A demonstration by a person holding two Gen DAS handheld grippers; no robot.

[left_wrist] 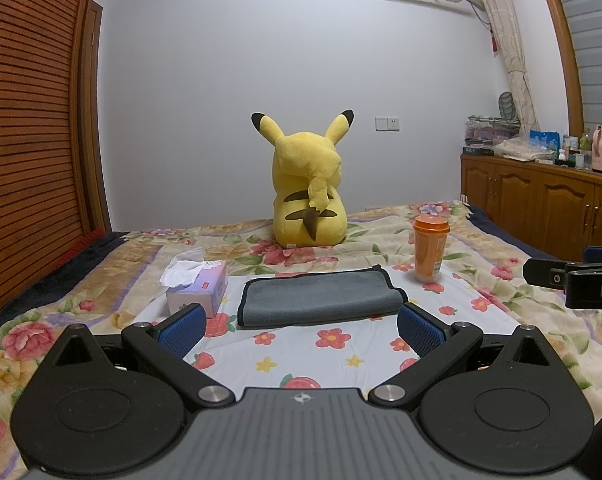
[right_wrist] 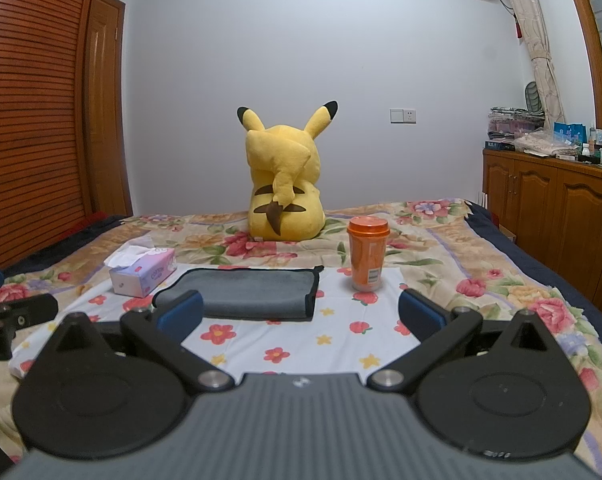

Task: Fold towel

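One grey towel (left_wrist: pixel 319 298) lies on the bed, already folded into a flat oblong with a dark border, in the middle of the left wrist frame just above the blue pads. Its long axis runs left to right across the frame, the thicker folded edge toward the lower part of the picture and a small corner tab sticking up at its upper right. In the right wrist frame the same towel (right_wrist: pixel 257 294) sits centre-left, again lying crosswise.

Around it there is one tissue box (left_wrist: pixel 199 290) just to the left, one orange cup (left_wrist: pixel 429 249) with a lid to the right, standing upright and apart from the towel, and one yellow plush toy (left_wrist: pixel 309 196) further up the frame, its back to the cameras. All rest on a single flowered bedspread (left_wrist: pixel 333 356).

Two grippers show. The left gripper (left_wrist: pixel 301 326) has its fingers spread wide and grips nothing; the towel sits beyond the tips. The right gripper (right_wrist: pixel 301 312) is likewise spread wide and empty, its left pad overlapping the towel's lower left corner in the picture
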